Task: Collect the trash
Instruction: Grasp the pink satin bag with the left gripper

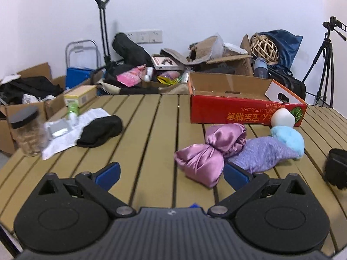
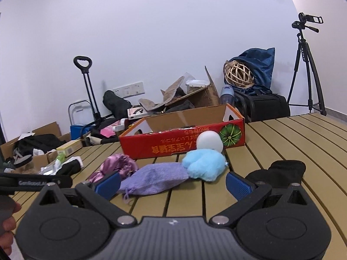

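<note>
An open red cardboard box [image 1: 243, 110] [image 2: 173, 143] stands at the far side of the slatted table [image 1: 151, 134] [image 2: 292, 143]. In front of it lie a pink satin pouch [image 1: 208, 149] [image 2: 117, 164], a lilac knit pouch [image 1: 262, 153] [image 2: 156, 177], a light-blue plush [image 1: 288, 138] [image 2: 203, 164] and a white ball [image 1: 283, 118] [image 2: 209, 142]. Crumpled white paper [image 1: 71, 130] and a black cloth [image 1: 100, 131] lie at the left. My left gripper [image 1: 172, 174] is open just short of the pink pouch. My right gripper [image 2: 173, 184] is open around the lilac pouch's near end, holding nothing.
A lidded clear jar [image 1: 28, 132] stands at the table's left edge, beside a yellow-green carton [image 1: 80, 97]. A black glove [image 2: 279, 171] [image 1: 336, 169] lies at the right. Cartons, bags and a trolley [image 1: 102, 28] clutter the floor behind. A tripod [image 2: 305, 65] stands far right. A hand [image 2: 7, 223] shows at left.
</note>
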Demonstrator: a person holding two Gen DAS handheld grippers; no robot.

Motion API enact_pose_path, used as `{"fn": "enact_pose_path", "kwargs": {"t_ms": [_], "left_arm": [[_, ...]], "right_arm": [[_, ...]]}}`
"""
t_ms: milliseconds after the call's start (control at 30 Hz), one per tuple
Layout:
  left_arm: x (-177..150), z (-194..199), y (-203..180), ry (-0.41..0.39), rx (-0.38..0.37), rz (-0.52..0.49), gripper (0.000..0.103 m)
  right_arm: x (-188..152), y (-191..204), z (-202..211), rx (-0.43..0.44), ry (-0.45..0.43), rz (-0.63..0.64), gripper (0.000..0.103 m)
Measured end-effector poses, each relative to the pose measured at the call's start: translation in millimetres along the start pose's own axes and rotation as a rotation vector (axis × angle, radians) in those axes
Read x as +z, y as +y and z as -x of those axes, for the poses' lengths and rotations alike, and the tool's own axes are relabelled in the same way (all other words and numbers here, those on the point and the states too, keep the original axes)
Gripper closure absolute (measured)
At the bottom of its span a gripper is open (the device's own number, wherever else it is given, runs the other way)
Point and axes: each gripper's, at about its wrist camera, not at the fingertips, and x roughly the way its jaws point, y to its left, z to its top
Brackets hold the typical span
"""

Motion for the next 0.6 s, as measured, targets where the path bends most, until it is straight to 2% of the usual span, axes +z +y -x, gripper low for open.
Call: {"fn": "enact_pose_path", "kwargs": {"t_ms": [133, 300, 600], "left_arm": [[5.6, -27.4, -7.4, 0.007, -0.021, -0.027, 0.000], [11.7, -53.9, -7.2, 0.018, -0.078, 0.007, 0.000], [14.9, -84.1, -17.8, 0.056, -0.089, -0.047, 0.000]], "right_arm": [[2.0, -3.3, -15.2, -0.025, 0.021, 0.021, 0.000], [5.3, -3.4, -32.7, -0.050, 0.035, 0.056, 0.000], [10.7, -2.8, -59.4, -0.072, 0.064, 0.052, 0.000]]}}
